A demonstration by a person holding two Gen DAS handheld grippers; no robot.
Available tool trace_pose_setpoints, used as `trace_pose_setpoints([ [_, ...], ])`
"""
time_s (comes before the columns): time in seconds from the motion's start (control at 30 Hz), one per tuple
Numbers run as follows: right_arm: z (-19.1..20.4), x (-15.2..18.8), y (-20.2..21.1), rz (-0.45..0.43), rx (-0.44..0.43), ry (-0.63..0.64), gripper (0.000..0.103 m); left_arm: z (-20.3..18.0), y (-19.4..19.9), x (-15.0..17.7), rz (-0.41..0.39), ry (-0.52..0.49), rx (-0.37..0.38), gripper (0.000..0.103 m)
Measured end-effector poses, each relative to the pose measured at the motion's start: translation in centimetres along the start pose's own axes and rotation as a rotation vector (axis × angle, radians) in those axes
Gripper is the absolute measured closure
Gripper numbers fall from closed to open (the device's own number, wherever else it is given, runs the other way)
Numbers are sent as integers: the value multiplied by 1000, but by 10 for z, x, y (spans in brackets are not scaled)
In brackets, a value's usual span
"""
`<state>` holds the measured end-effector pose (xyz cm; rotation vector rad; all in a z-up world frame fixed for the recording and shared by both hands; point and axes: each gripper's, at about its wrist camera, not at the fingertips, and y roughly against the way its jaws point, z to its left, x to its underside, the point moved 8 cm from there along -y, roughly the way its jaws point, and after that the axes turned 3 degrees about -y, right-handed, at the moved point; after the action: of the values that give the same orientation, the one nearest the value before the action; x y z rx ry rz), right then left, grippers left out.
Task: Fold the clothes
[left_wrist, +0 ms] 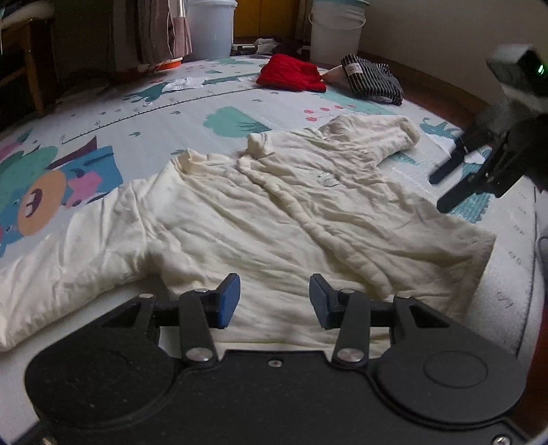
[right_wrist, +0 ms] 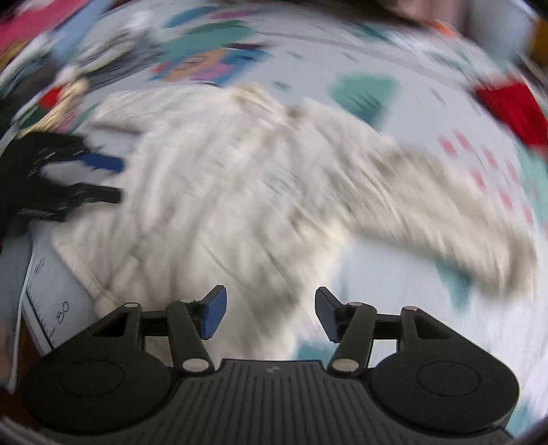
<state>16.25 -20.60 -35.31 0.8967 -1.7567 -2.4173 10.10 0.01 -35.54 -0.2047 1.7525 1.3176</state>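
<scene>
**Cream shirt spread on mat, both grippers empty**

One cream shirt [left_wrist: 260, 212] lies flat across the centre of the frame on the play mat [left_wrist: 144, 113], wrinkled, sleeves out to lower left and upper right. Two further garments at upper centre: one red garment [left_wrist: 291, 73], one striped garment [left_wrist: 373, 80] just beside it. Two white buckets [left_wrist: 335, 30] along the top edge.

Left gripper [left_wrist: 274, 301]: bottom centre, low over the hem, jaws apart, nothing held. Right gripper [left_wrist: 448, 185]: right edge, above the mat beside the shirt, jaws apart, empty. Right wrist view heavily blurred.
</scene>
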Motion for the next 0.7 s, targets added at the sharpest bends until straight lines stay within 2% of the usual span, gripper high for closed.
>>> trace_pose_setpoints([
  [0.07,-19,12,0,5,-24,-185,45,-5,0,-3,-7,-9,4,59],
  [0.13,-25,22,-2,-12,-36,-282,45,-9,-3,-5,-8,-14,14,59],
  [0.3,-6,39,-13,-3,-54,-223,46,-34,-8,-7,-4,-57,75,59],
  [0.47,0,42,-19,-7,-74,-194,46,-81,-5,-2,-8,-168,215,59],
  [0.53,1,41,-18,-8,-113,-228,46,-94,-8,3,28,-226,222,59],
  [0.57,2,41,-17,-8,-118,-232,46,-94,-13,7,65,-230,187,60],
  [0.6,3,42,-17,-9,-114,-224,46,-89,-17,8,90,-173,171,60],
  [0.7,3,45,-17,-8,-113,-211,46,-67,-21,8,123,84,196,60],
])
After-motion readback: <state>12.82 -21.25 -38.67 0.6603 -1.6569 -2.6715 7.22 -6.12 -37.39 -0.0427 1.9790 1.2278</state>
